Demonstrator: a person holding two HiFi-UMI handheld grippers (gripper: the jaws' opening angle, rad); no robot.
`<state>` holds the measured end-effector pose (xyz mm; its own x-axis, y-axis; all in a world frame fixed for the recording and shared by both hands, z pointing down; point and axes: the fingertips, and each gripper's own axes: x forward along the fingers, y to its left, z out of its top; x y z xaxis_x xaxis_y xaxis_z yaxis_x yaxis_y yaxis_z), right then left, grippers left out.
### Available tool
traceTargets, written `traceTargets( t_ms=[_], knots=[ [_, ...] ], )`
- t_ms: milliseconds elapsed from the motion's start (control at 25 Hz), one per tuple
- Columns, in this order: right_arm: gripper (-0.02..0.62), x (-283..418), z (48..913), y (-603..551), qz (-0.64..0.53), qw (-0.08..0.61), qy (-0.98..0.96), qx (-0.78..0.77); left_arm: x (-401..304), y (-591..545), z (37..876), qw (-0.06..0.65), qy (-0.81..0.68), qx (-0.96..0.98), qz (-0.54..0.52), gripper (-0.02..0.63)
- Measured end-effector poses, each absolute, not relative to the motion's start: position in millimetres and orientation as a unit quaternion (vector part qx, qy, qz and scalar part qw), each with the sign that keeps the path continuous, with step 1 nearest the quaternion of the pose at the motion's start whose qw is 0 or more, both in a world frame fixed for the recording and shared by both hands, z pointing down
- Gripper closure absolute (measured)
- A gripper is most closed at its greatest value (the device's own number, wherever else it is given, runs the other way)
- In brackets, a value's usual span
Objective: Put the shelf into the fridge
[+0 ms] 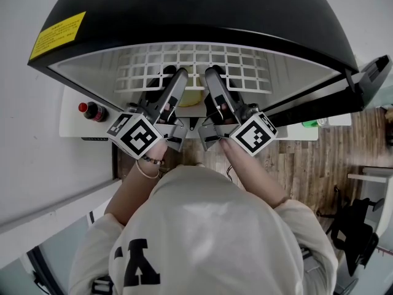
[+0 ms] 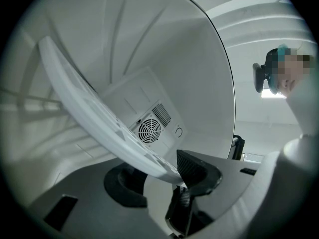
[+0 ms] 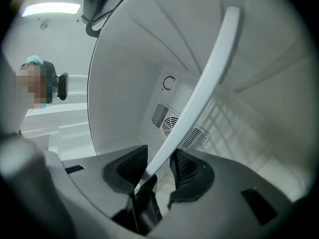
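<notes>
Item: shelf, white grid, lying inside the fridge; left tongs and right tongs each clamping onto its front edge, side by side.

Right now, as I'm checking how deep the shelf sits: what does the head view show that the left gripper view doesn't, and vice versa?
Head view only: the left tongs and right tongs side by side, the fridge with its black top and yellow label, and a red-capped bottle. Left gripper view only: the round fan grille on the back wall, and a pad of the left tongs pressed on the edge of the shelf. Both: the white shelf inside the fridge's white interior.
</notes>
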<state>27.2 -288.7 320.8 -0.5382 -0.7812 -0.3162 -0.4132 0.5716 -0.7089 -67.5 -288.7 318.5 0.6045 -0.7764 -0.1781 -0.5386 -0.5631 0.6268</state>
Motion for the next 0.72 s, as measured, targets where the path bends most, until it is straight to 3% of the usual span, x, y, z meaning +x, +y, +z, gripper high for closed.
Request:
traceTargets(
  t_ms=[720],
  knots=[
    [0.439, 27.8, 321.6, -294.6, -0.293, 0.321, 0.822, -0.367, -67.4, -294.4, 319.0, 0.268, -0.384, 0.855, -0.221, 0.423]
  ],
)
